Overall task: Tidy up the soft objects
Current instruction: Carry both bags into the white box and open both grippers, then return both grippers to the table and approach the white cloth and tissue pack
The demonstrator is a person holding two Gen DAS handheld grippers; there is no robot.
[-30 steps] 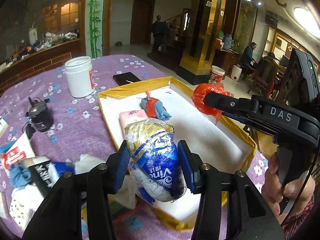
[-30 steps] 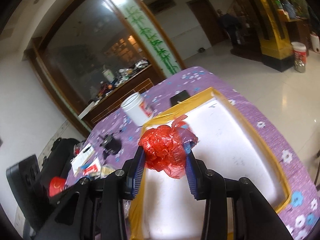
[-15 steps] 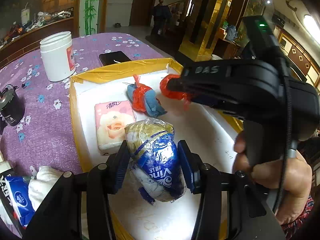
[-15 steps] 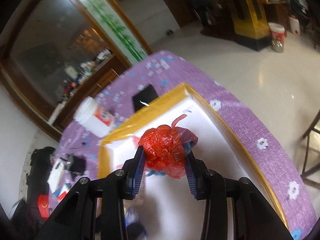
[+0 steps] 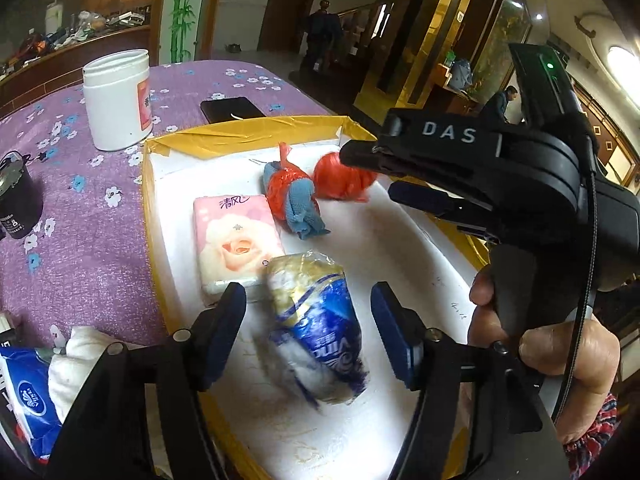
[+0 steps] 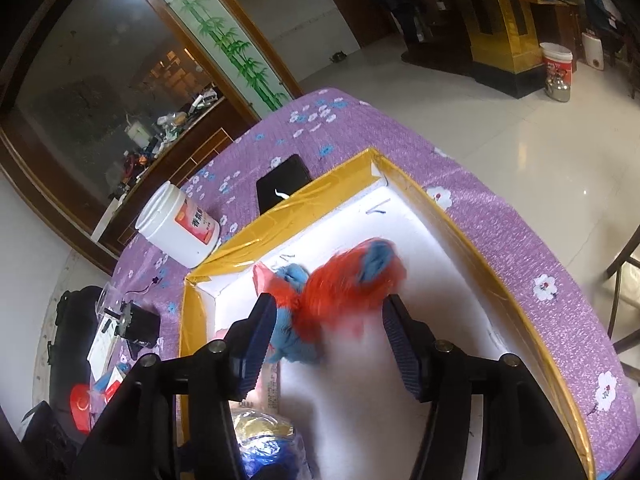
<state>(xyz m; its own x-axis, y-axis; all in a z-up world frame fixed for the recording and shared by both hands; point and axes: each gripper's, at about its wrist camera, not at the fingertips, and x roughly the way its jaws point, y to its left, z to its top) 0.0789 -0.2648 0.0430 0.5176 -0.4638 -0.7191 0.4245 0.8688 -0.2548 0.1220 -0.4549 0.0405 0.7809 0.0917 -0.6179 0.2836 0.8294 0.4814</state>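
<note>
on the purple flowered table (image 5: 100, 248), at the far left of the left wrist view, a blue tissue pack (image 5: 28, 400) and a white cloth (image 5: 76, 364) lie outside the tray. a black cylinder (image 5: 18, 196) stands further back, and behind it a white plastic jar (image 5: 116, 100) with a red label, lid off; its contents cannot be made out. a black phone (image 5: 232, 109) lies flat just beyond the tray's far edge.

the shallow white tray (image 5: 400, 264) with yellow-taped rim holds four soft things. nearest its left wall lies a pink rose-print tissue pack (image 5: 236, 244), flat. just right of it, touching its near corner, a blue and gold wrapped tissue roll (image 5: 320, 320) rests on the tray floor. the left gripper (image 5: 310, 332) stands spread around that roll, both pads clear of it. further back, a red-bagged bundle with blue cloth (image 5: 292, 196) lies on its side, and just beside it to the right sits a red plastic-bag ball (image 5: 344, 178).

in the right wrist view the right gripper (image 6: 330, 344) is spread wide, its pads apart from the red plastic-bag ball (image 6: 352, 284), which is blurred and sits on the tray (image 6: 460, 240) floor between and beyond them, against the bundle with blue cloth (image 6: 292, 280). the jar (image 6: 180, 230) and phone (image 6: 282, 184) lie beyond the tray's far-left corner.
</note>
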